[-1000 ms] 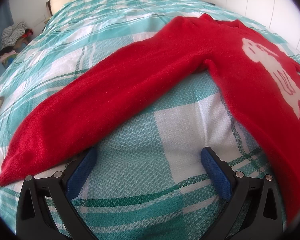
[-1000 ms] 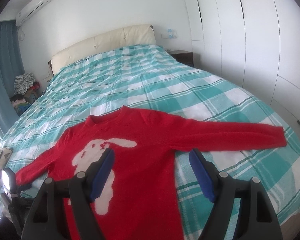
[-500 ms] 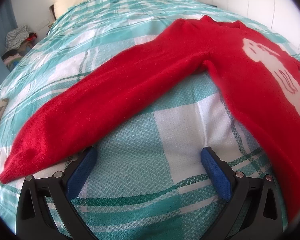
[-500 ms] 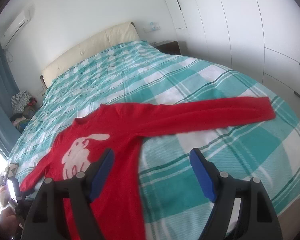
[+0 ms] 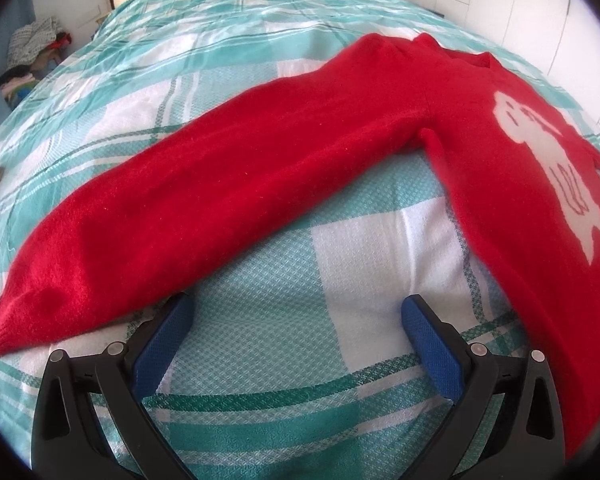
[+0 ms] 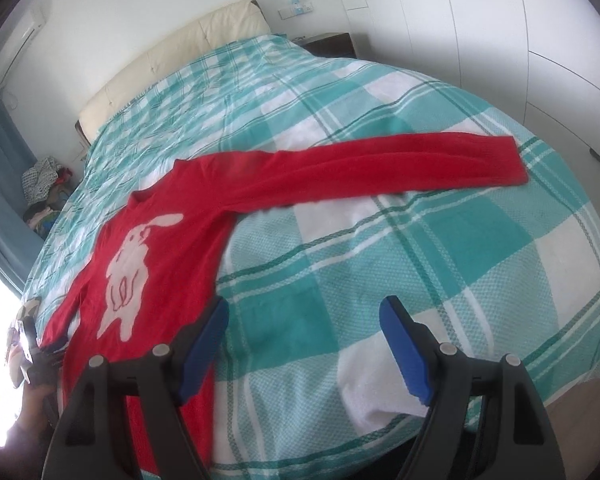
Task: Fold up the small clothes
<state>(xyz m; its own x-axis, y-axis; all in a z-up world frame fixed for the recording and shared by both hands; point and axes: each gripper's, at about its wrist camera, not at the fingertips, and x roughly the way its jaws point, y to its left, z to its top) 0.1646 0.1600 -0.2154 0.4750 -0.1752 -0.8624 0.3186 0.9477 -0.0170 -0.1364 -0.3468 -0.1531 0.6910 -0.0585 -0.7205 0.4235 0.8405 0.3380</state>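
Red sweater (image 5: 260,184) spread flat on bed (image 6: 440,240). Left gripper (image 5: 298,320) and right gripper (image 6: 304,320) above bedspread, jaws released, grasping nothing.

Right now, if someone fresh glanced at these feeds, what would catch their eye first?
The red sweater with its white rabbit, spread flat on the teal plaid bedspread, both sleeves stretched out sideways. Next, the blue-padded grippers: the left gripper open beside the left sleeve's cuff, the right gripper open over bare bedspread by the sweater's side.

Sweater (image 6: 172,240) spread on bed (image 6: 440,240) — sleeves outstretched, headboard (image 6: 172,56) behind
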